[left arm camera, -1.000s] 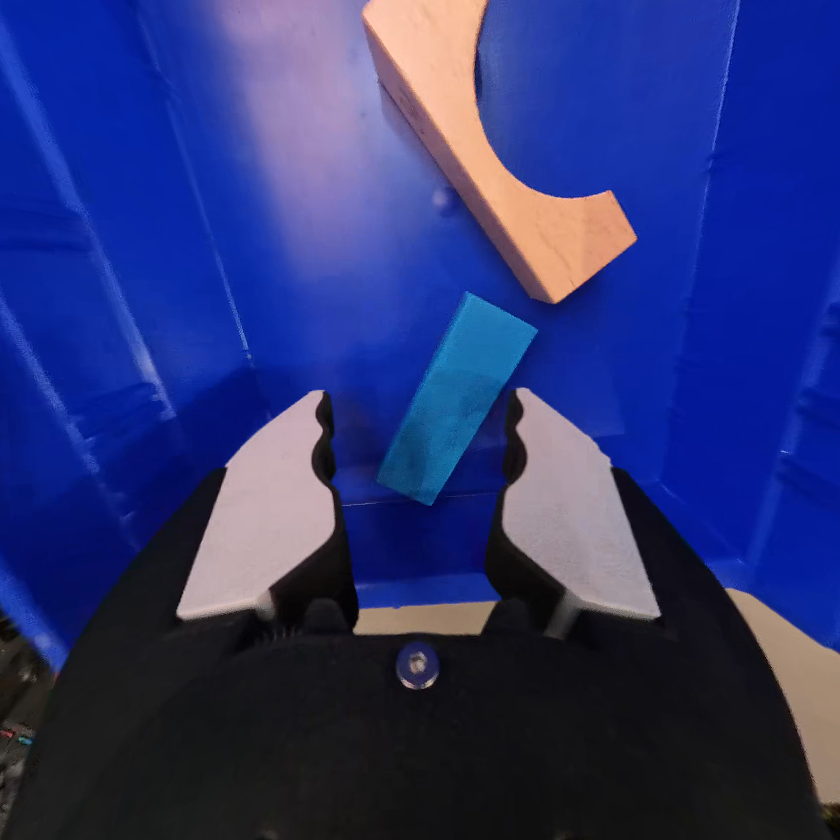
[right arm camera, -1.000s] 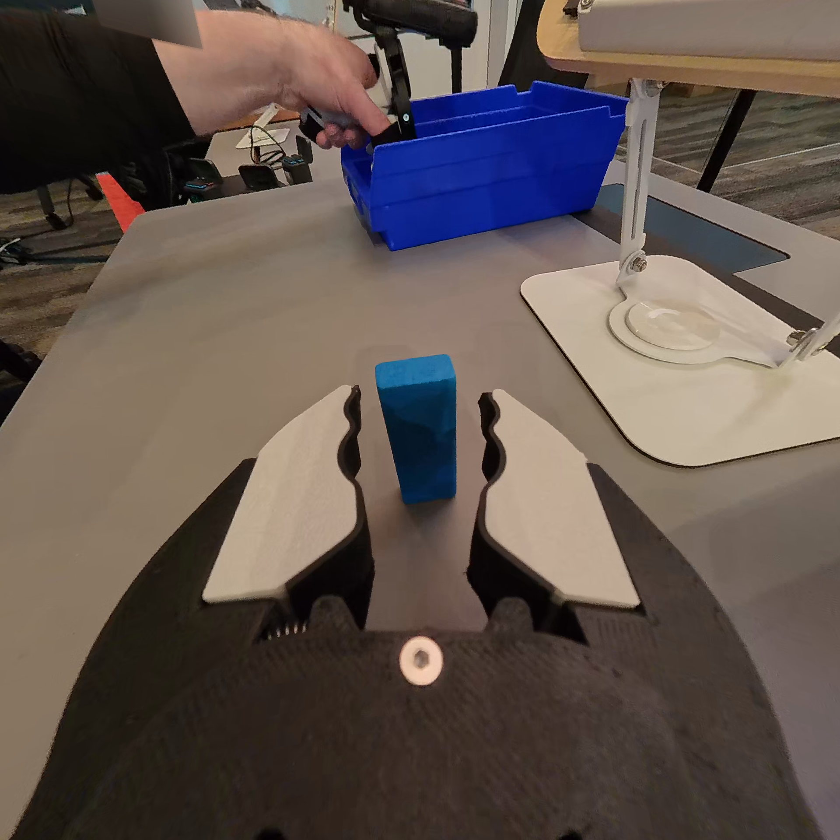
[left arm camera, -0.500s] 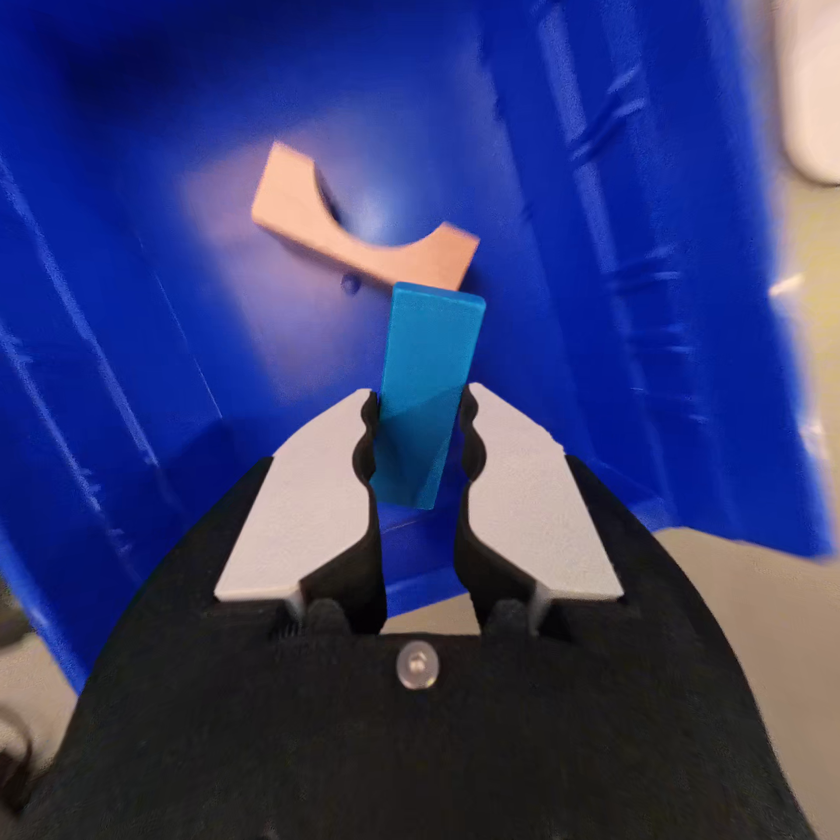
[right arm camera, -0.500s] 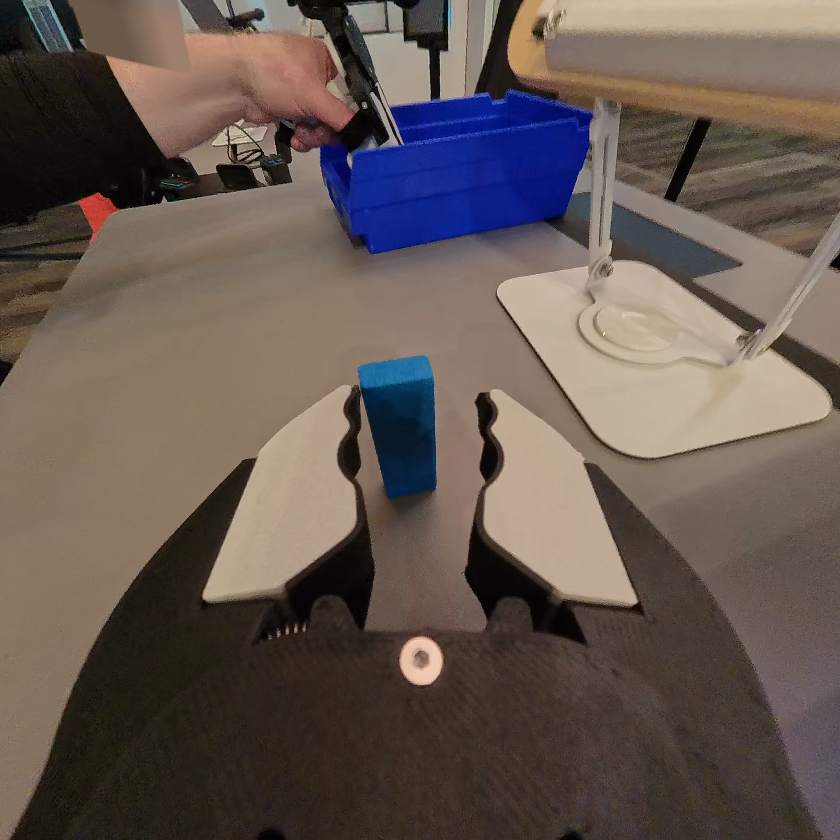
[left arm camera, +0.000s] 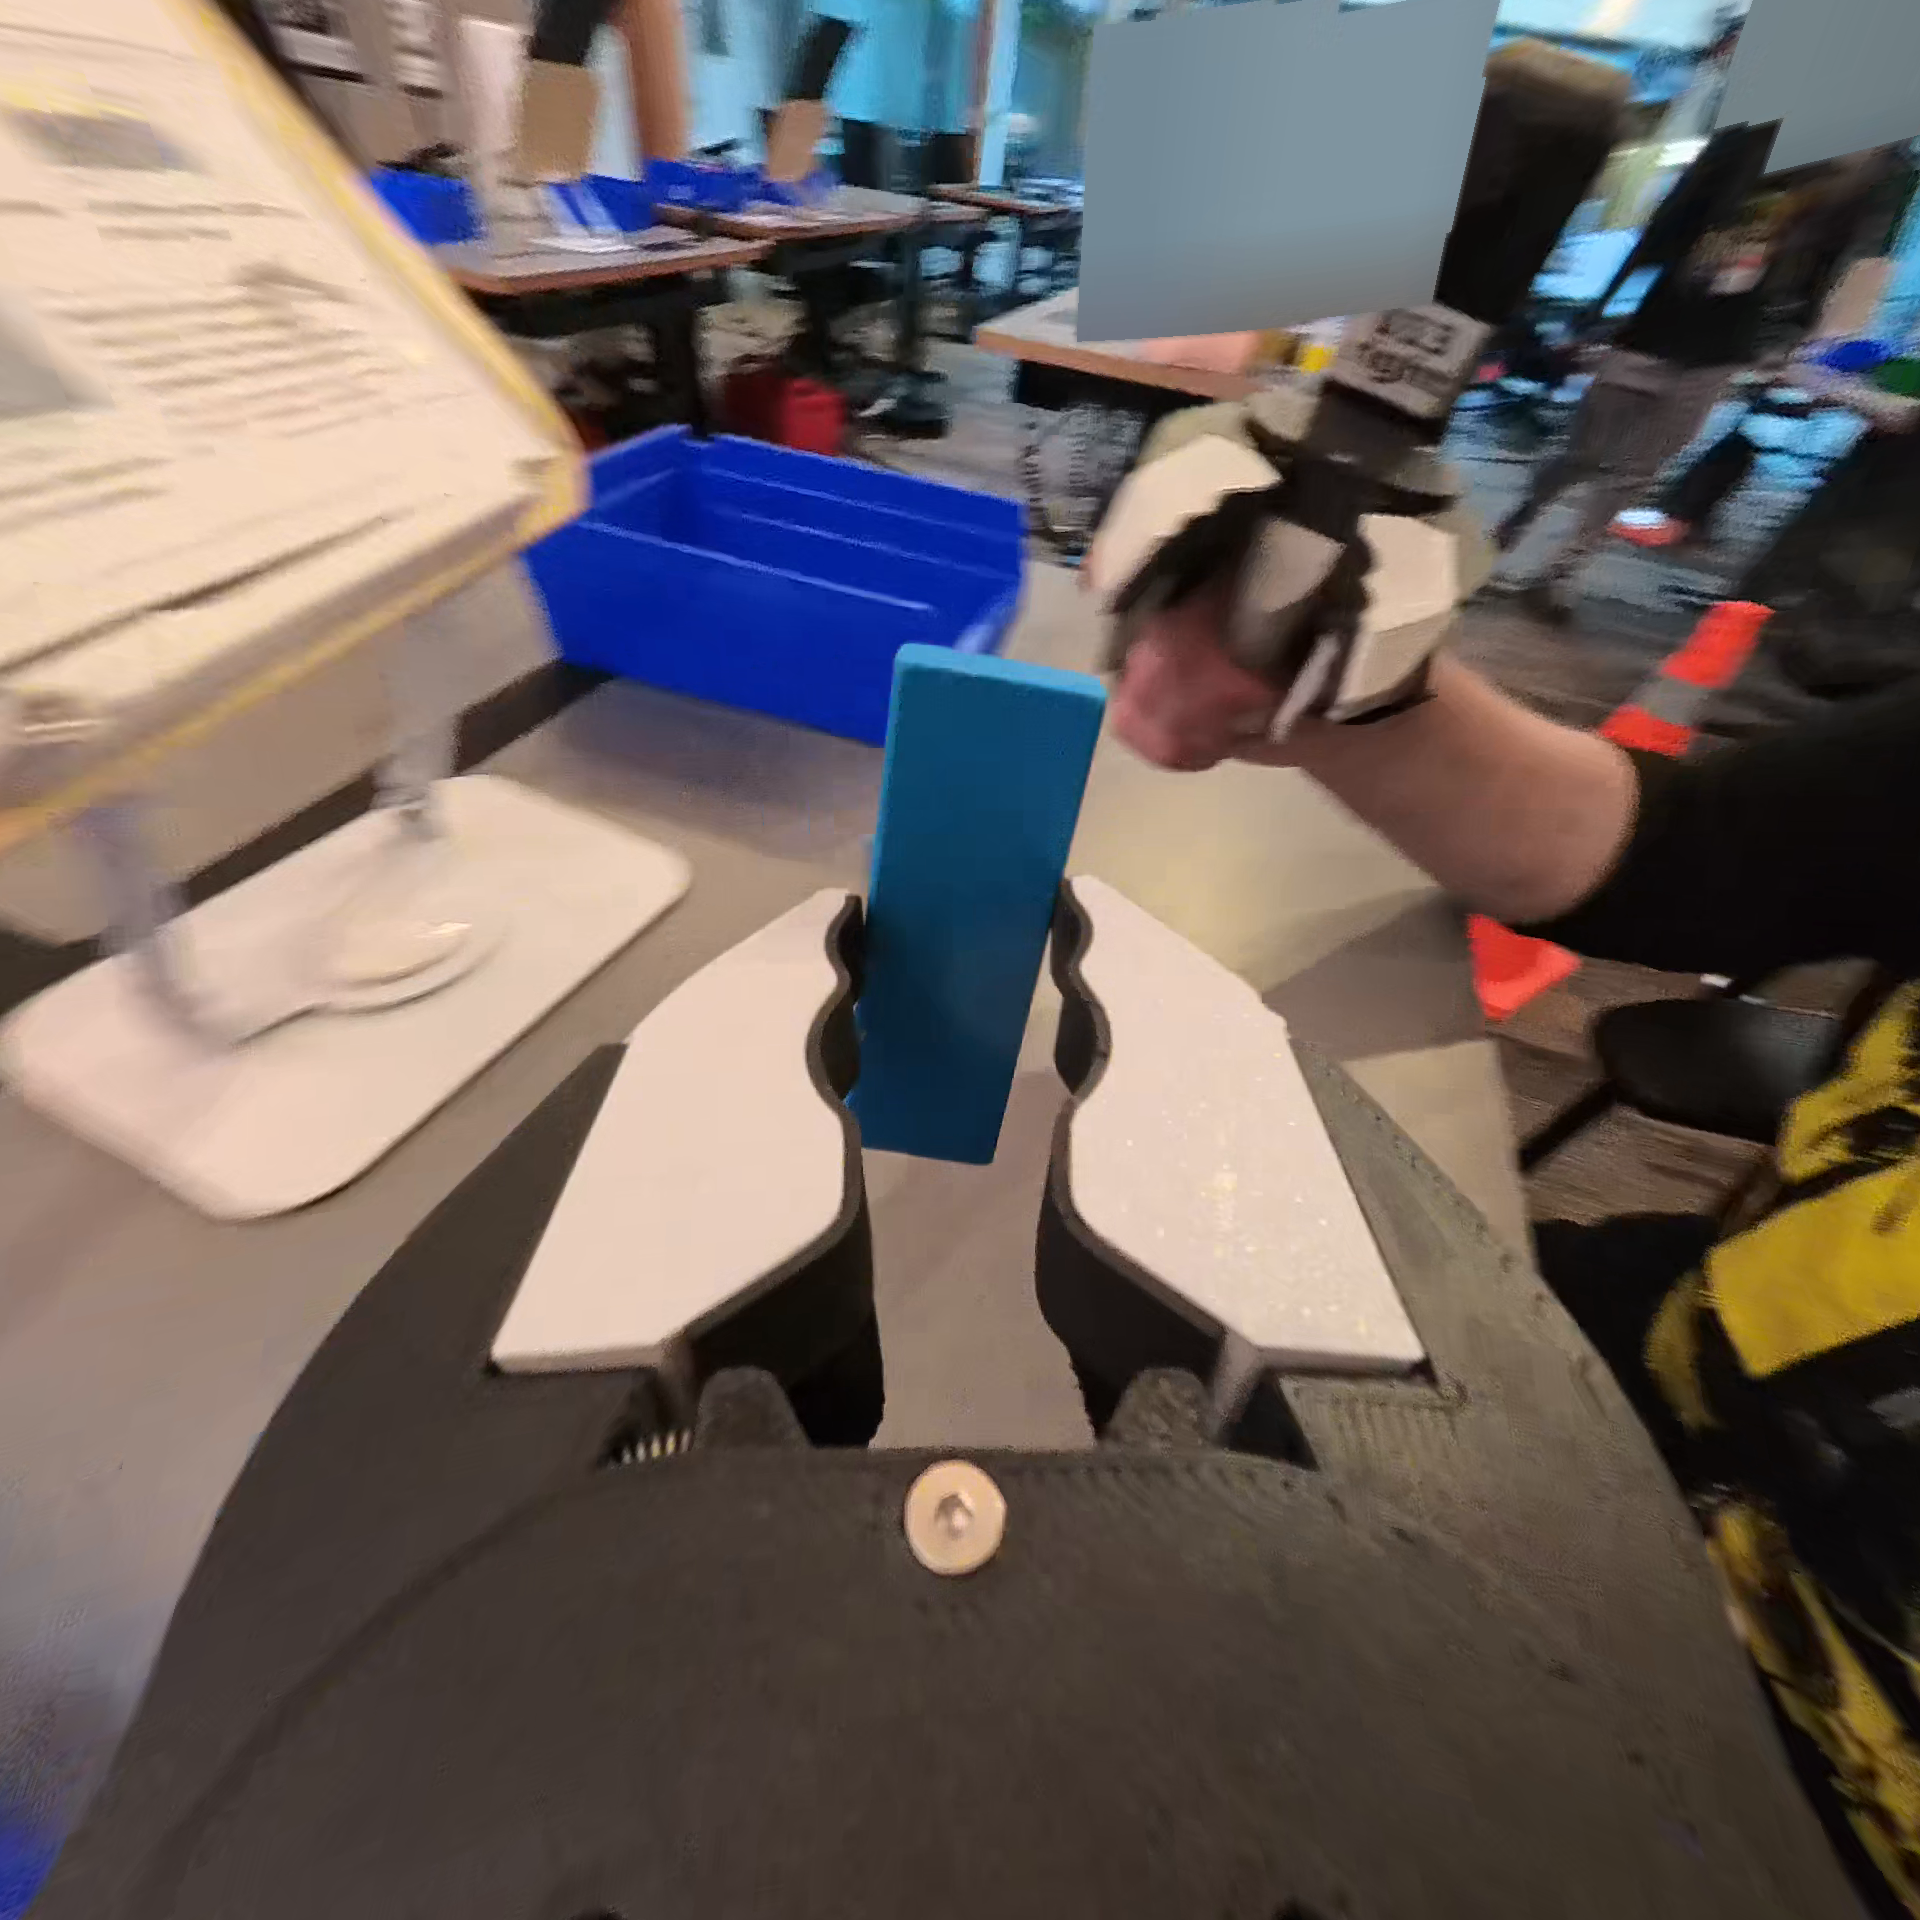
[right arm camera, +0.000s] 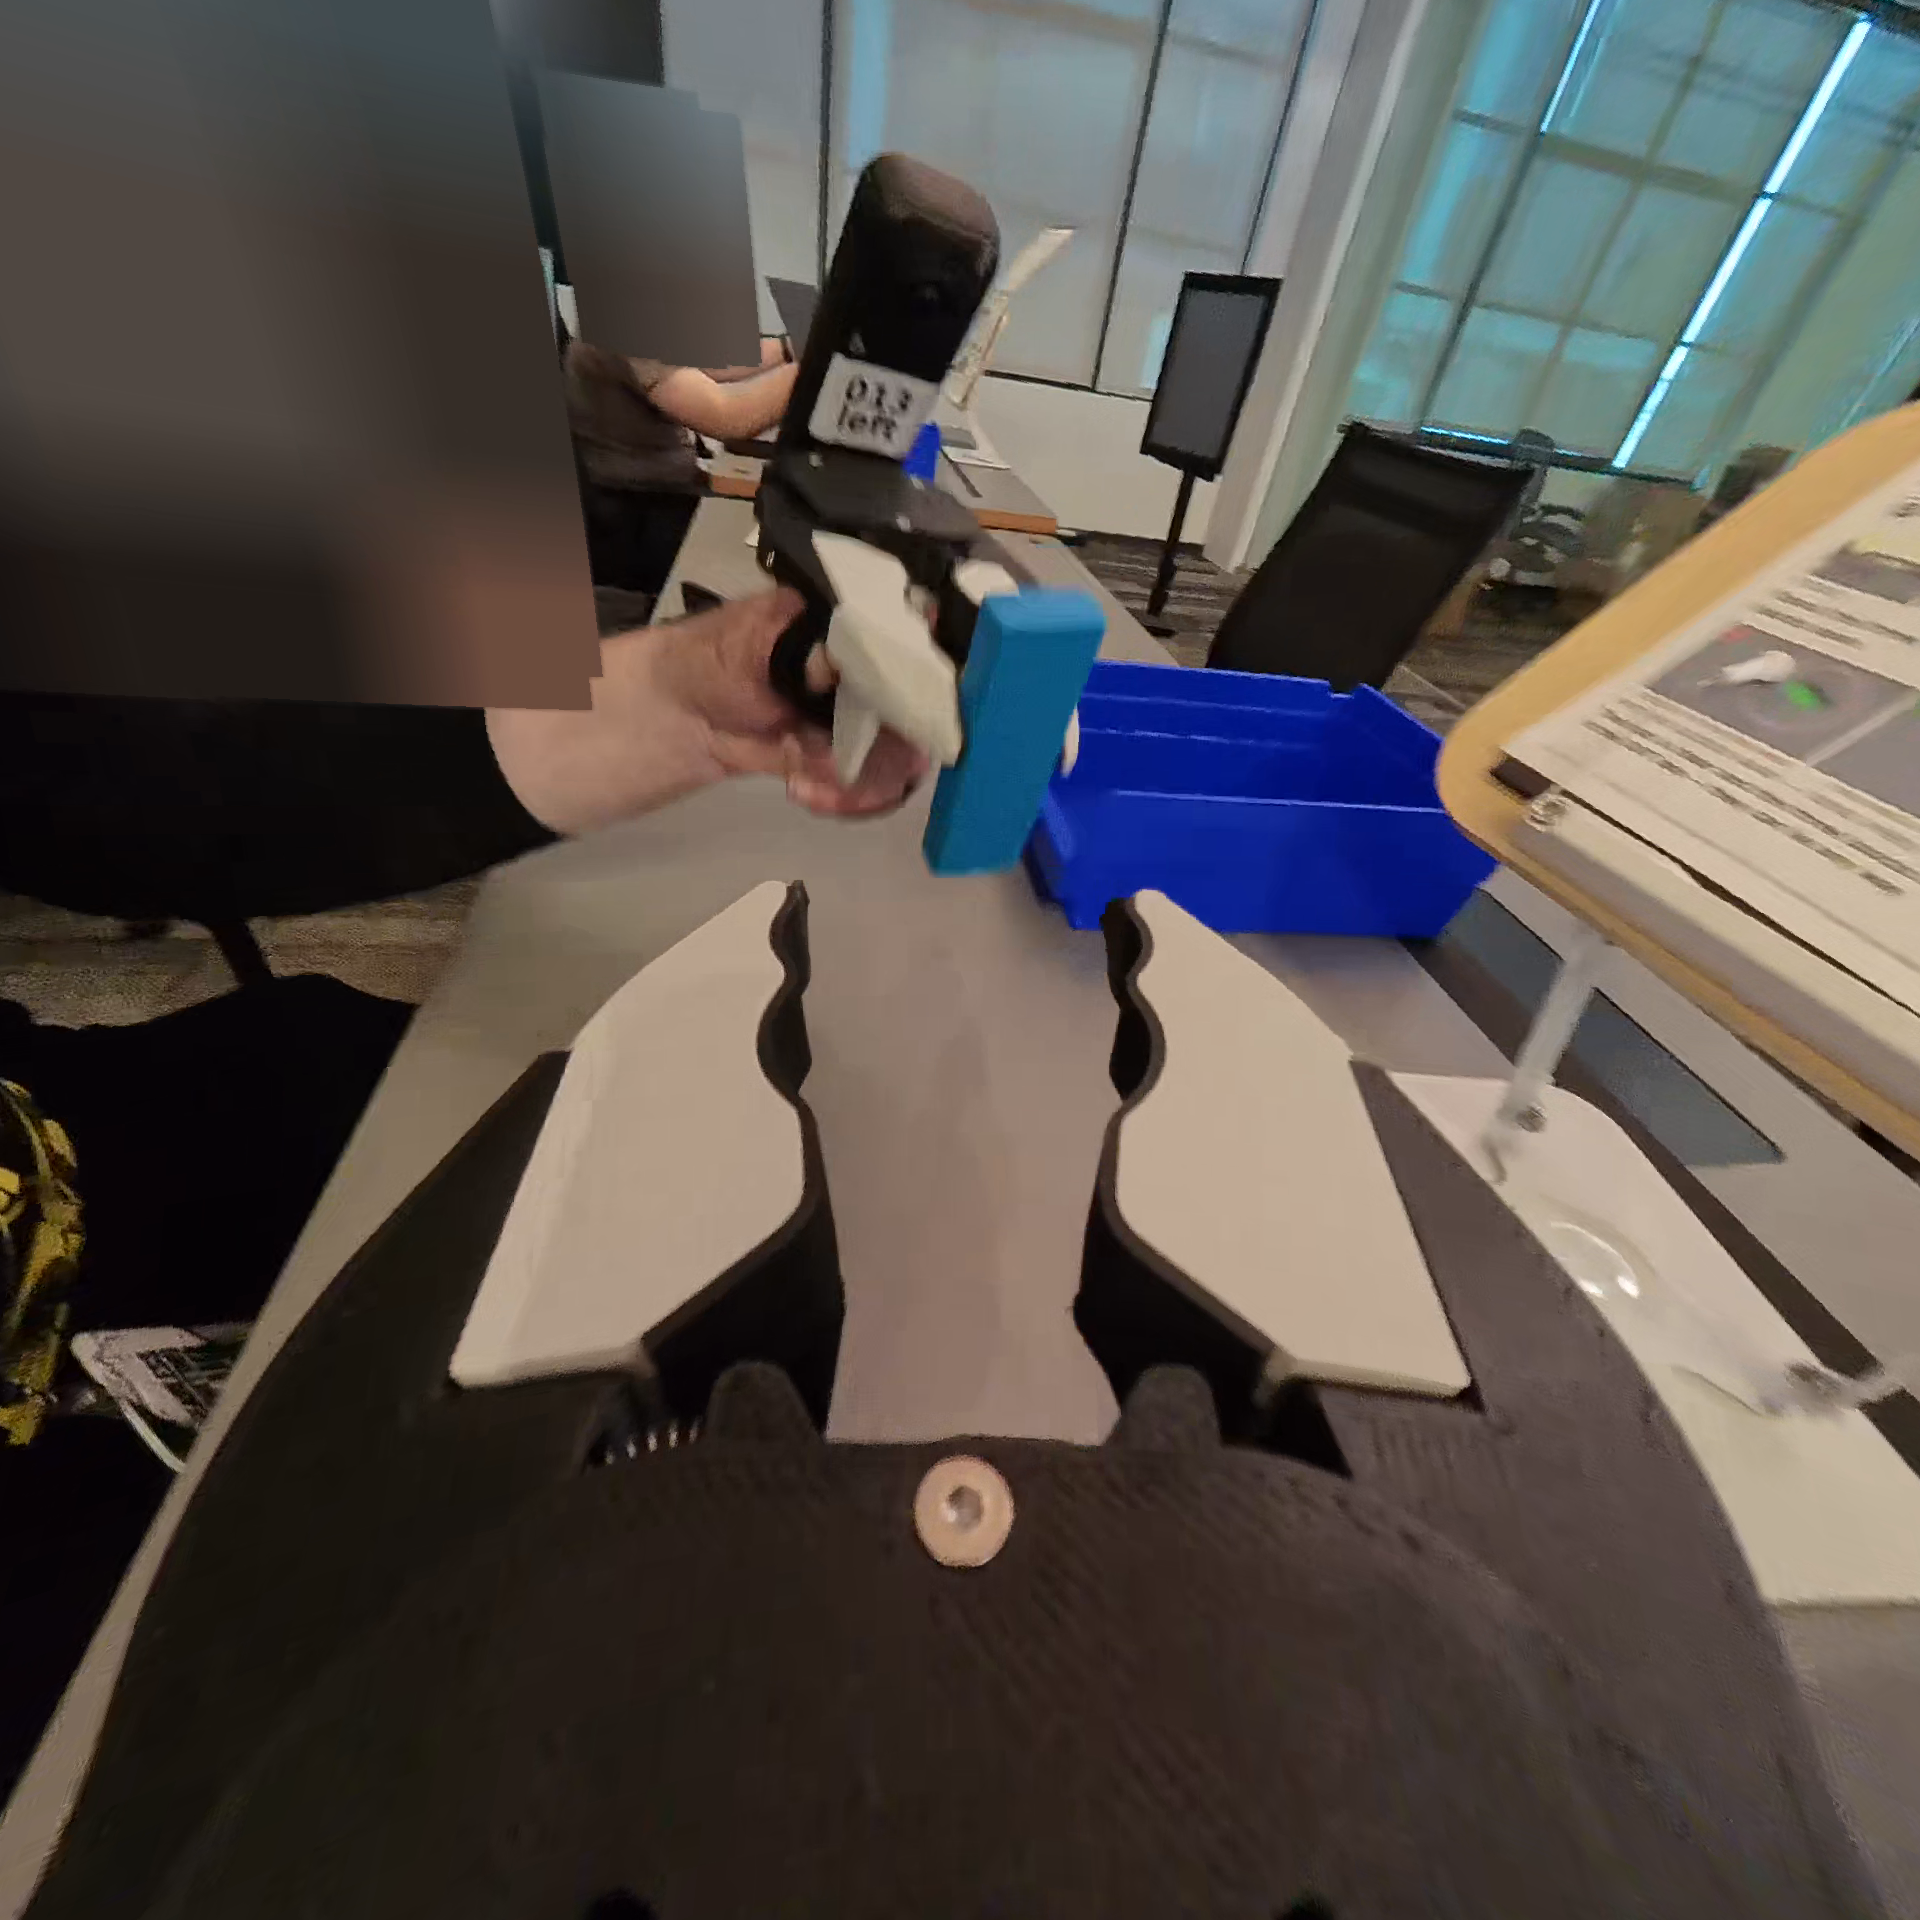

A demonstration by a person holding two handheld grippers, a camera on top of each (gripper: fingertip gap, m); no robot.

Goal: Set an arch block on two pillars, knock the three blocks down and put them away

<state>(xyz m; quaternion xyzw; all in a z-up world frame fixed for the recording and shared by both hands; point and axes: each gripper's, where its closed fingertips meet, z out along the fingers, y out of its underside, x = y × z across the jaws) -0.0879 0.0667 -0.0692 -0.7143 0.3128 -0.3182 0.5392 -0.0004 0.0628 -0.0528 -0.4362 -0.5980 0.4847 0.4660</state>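
Observation:
My left gripper point(left arm camera: 956, 920) is shut on a blue pillar block point(left arm camera: 987, 790) and holds it upright in the air above the grey table point(left arm camera: 1195, 831). The right wrist view shows the same left gripper point(right arm camera: 935, 665) in a hand, with the blue block point(right arm camera: 1008, 738) in front of the blue bin point(right arm camera: 1247, 821). My right gripper point(right arm camera: 956, 914) is open and empty above the table. In the left wrist view the right gripper point(left arm camera: 1288, 582) hangs in a hand to the right of the block. The arch block and any second pillar are out of view.
The blue bin point(left arm camera: 769, 582) stands at the table's far side. A white stand base point(left arm camera: 312, 987) carries a tilted board with paper point(left arm camera: 208, 364), also in the right wrist view point(right arm camera: 1714, 748). Orange cones point(left arm camera: 1683, 675) stand on the floor. Some 10 centimetres of space lies between my two pairs of fingers.
My left gripper shut on the blue block in the bin and lifted it out over the table. My right gripper rose away from the standing blue block, which has left view.

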